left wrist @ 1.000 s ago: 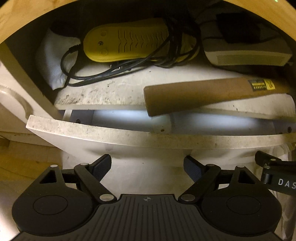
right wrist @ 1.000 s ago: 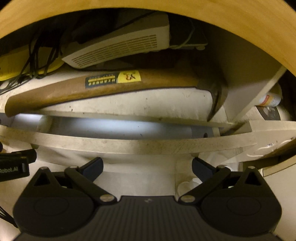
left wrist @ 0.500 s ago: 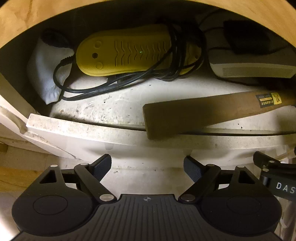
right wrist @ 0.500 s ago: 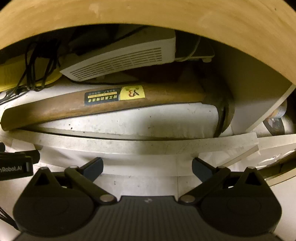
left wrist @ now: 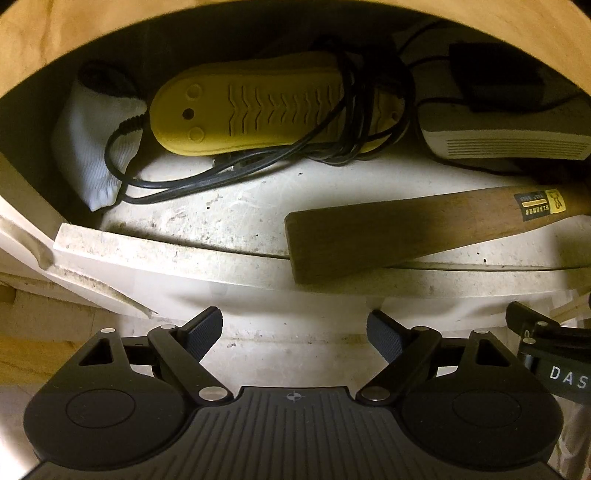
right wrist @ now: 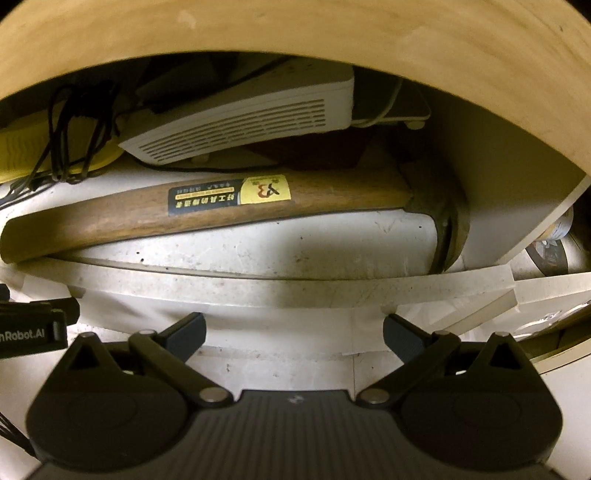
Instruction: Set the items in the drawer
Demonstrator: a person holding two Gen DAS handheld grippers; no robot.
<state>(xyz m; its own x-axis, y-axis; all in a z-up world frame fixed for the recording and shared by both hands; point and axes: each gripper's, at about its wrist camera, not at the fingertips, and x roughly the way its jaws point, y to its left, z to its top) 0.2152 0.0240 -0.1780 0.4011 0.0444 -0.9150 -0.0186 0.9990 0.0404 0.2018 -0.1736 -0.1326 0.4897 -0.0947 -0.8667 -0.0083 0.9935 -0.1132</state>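
The white drawer (left wrist: pixel 207 254) stands partly under a wooden top, its front panel just beyond both grippers. Inside lie a wooden-handled hammer (right wrist: pixel 229 214), also in the left wrist view (left wrist: pixel 406 229), a yellow shoe-shaped device (left wrist: pixel 258 114) wrapped in black cable, a white sock (left wrist: pixel 88 155) and a white vented box (right wrist: pixel 251 118). My left gripper (left wrist: pixel 294 334) is open and empty against the drawer front. My right gripper (right wrist: pixel 293 334) is open and empty at the drawer front (right wrist: pixel 295 291), to the right of the left one.
The wooden top (right wrist: pixel 295 33) overhangs the drawer closely. The drawer's right wall (right wrist: pixel 517 192) stands beside the hammer head. A round container (right wrist: pixel 550 251) lies beyond that wall on the right. Wooden floor (left wrist: pixel 33 332) shows at lower left.
The drawer has slid inward under the wooden top; the gap behind its front panel has closed. Both grippers have followed it forward, still open.
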